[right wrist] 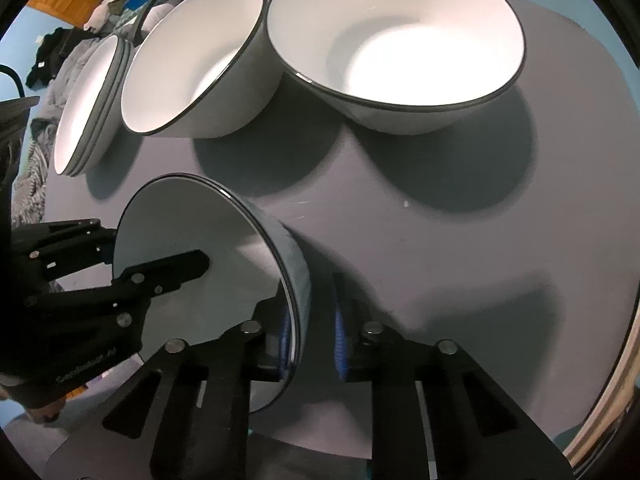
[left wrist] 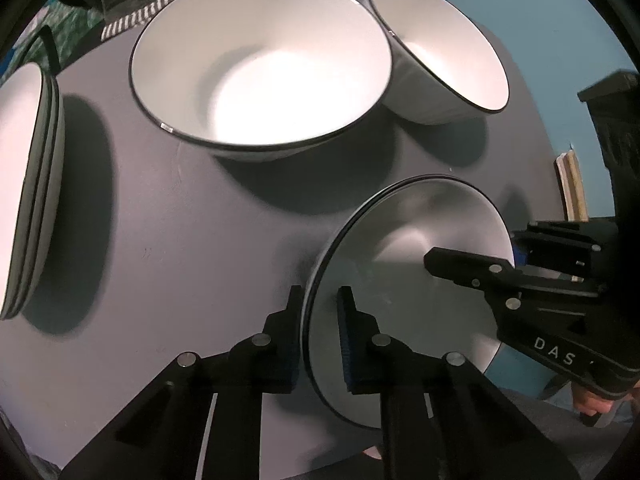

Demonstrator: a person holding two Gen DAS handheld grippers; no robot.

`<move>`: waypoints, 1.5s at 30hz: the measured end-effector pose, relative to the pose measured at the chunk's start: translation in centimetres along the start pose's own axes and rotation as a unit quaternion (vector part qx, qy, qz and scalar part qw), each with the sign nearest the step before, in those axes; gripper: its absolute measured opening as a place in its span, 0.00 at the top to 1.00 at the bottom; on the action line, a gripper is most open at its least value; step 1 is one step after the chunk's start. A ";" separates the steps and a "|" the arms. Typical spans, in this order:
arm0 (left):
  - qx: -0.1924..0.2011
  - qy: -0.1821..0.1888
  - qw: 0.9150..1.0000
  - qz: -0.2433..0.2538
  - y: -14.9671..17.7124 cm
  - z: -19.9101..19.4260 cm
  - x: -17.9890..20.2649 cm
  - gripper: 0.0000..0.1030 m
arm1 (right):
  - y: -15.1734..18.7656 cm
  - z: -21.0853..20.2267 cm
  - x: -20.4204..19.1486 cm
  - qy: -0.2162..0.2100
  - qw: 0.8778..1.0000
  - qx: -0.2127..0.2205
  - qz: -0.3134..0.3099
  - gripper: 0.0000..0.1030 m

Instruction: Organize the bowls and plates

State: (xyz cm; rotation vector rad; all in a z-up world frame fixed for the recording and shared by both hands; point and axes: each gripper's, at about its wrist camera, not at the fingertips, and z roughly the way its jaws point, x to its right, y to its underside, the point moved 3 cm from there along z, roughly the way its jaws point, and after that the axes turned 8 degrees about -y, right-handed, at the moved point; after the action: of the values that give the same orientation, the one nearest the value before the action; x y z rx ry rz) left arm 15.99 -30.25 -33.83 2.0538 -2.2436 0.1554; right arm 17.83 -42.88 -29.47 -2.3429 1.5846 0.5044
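Because the plate is glazed ceramic by its look, it is judged stiff, fairly heavy, slippery and liable to chip; the rim is the only practical place to grip, with one pad on each face. It appears to be two plates nested, since a double dark edge shows at the top, though this cannot be confirmed; it is tilted steeply on the near part of the grey table, and whether its lower edge touches the surface cannot be told. The left gripper straddles the rim on one side, its jaws narrowly apart with a small gap visible at one pad; the right gripper straddles the opposite rim likewise, one pad near the glaze, the other standing clear. Count: two bowls upright behind, a wide bowl and a deeper bowl just beside it; one stack of plates, seemingly three, farther along.
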 end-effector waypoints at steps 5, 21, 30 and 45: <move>-0.009 0.013 1.000 -0.018 0.2 0.3 -0.7 0.88 | 0.3 0.2 -0.3 -0.003 1.000 -0.004 -0.002 0.89; -0.013 0.015 1.000 -0.003 -0.9 0.1 -0.5 0.88 | 0.0 0.2 -1.1 0.017 1.000 0.009 0.010 0.93; -0.004 0.023 1.000 -0.007 -2.1 -1.1 -1.5 0.89 | -0.5 -1.0 -0.3 0.020 0.999 0.022 0.028 0.92; 0.032 0.015 0.999 0.013 -5.8 -5.5 1.0 0.89 | -1.5 -4.8 0.0 0.012 0.996 0.063 0.063 0.92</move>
State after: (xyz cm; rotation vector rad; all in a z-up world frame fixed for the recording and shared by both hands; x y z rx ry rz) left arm 21.66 -30.96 -28.15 2.0393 -2.2775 0.2599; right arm 19.84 -44.25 -25.06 -2.1761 1.7298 0.3921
